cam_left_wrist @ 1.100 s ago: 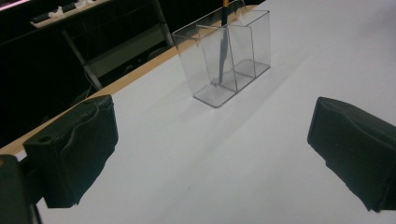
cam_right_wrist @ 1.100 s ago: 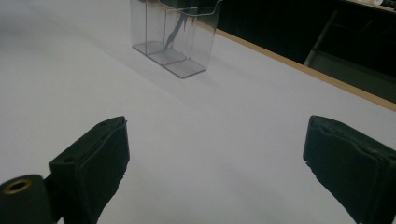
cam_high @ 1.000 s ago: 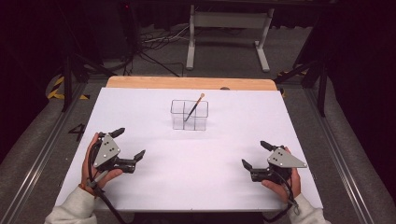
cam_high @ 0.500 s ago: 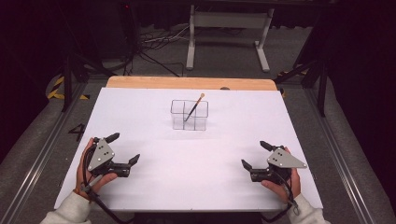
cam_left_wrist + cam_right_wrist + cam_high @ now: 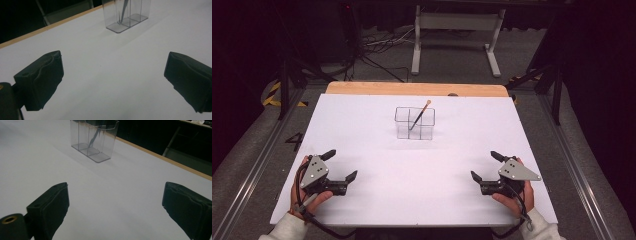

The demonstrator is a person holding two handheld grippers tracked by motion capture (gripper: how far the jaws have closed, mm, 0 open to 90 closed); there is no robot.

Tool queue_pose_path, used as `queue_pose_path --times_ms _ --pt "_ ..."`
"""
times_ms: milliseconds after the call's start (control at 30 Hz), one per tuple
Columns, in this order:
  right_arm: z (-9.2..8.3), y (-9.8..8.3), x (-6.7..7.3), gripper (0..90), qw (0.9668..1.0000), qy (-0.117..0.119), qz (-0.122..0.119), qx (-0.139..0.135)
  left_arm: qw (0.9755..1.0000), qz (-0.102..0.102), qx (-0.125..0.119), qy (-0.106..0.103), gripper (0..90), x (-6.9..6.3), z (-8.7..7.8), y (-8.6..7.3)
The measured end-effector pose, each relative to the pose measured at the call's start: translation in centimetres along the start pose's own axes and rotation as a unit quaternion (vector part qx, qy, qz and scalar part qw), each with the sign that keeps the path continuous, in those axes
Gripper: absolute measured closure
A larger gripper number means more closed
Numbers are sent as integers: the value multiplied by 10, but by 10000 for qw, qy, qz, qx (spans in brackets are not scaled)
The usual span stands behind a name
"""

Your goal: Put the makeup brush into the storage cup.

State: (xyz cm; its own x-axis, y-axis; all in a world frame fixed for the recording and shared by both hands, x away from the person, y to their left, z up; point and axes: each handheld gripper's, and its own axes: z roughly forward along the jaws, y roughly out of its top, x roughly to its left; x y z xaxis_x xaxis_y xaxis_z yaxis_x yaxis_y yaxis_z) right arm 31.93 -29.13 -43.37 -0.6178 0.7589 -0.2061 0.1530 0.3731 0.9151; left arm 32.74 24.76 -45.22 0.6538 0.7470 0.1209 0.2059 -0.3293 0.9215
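Observation:
A clear plastic organiser [image 5: 414, 123] with several compartments stands mid-table toward the far side. A thin brush [image 5: 419, 114] leans inside it, its tip sticking out to the upper right. The organiser [image 5: 126, 13] appears ahead in the left gripper view, and the organiser [image 5: 93, 138] also stands ahead in the right gripper view. My left gripper [image 5: 341, 164] rests open near the table's front left, nothing between its jaws. At the front right my right gripper [image 5: 486, 166] is open too, likewise empty. Both sit well short of the organiser.
The white table top [image 5: 422, 165] has a wooden strip [image 5: 417, 89] along its far edge. Beyond it stand a white metal frame [image 5: 457, 35] and cables on a dark floor. Metal rails [image 5: 257, 165] run along both sides of the table.
My left gripper has drawn back toward the front left corner of the table. The right gripper has stayed about where it was. Organiser and brush are unmoved.

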Motion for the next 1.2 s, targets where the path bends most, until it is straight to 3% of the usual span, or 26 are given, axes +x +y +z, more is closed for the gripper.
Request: queue_pose_path --times_ms 267,700,1200 --pt "-4 -3 1 77 10000 -39 -40 51 9998 -202 -57 -18 33 7 -7 -6" --pt "-10 -5 0 77 9999 -106 -32 48 10000 -52 -44 -63 32 5 -6 -3" --pt "-9 -4 2 78 9999 -99 -45 73 9999 -87 -79 -95 34 5 -7 -2"
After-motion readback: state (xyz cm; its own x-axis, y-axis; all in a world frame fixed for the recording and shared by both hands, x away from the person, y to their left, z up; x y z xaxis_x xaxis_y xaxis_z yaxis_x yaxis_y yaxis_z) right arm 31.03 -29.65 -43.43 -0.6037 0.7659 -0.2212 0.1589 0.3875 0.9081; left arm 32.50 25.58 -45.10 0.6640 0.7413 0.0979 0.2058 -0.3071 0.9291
